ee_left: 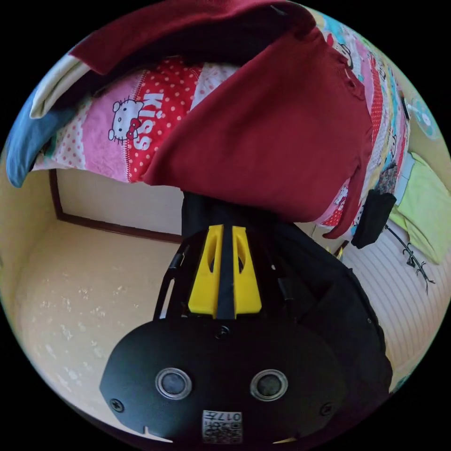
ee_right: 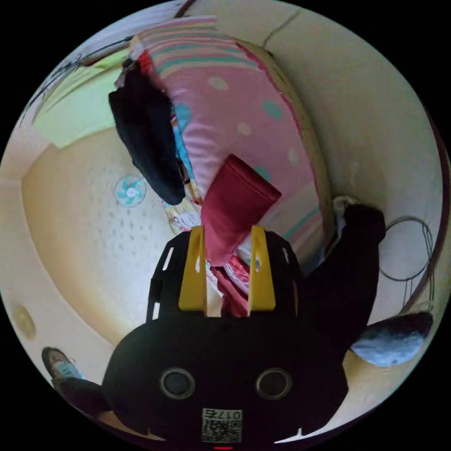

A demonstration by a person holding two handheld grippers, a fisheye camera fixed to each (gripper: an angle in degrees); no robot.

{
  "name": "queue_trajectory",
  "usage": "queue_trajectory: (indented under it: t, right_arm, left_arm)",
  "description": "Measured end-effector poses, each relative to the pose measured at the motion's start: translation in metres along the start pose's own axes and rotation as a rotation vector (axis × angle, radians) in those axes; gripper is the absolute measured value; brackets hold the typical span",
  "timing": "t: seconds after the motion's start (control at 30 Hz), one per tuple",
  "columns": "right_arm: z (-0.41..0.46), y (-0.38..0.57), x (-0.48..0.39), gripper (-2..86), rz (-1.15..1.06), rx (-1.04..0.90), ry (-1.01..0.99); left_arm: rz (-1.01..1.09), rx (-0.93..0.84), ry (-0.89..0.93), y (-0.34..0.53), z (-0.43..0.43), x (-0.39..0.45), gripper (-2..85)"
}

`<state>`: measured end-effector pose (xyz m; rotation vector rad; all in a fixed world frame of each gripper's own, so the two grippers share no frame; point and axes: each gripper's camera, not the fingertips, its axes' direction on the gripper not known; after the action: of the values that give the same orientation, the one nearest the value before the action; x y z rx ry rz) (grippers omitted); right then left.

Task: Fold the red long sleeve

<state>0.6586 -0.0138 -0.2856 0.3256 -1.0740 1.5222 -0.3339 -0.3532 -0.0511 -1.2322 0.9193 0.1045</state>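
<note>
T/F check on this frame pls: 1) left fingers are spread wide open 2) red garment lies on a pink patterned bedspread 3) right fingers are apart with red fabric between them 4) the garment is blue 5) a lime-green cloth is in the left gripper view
1) False. The left gripper has its yellow fingers nearly together, just a thin dark gap between them.
2) True. The red long sleeve lies over the pink bedspread.
3) True. The right gripper is open, with red fabric between its fingers; a squeeze cannot be confirmed.
4) False. It is dark red.
5) True. A lime-green cloth sits at that view's right edge.
</note>
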Motion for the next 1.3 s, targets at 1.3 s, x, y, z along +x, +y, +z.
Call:
queue_trajectory:
  t: [1.3]
  right_arm:
    - [-0.010,0.141,-0.061,2.7,-0.276,0.151,-0.192]
  left_arm:
    - [-0.422,0.972,1.741,0.034,0.032,-0.280,2.5]
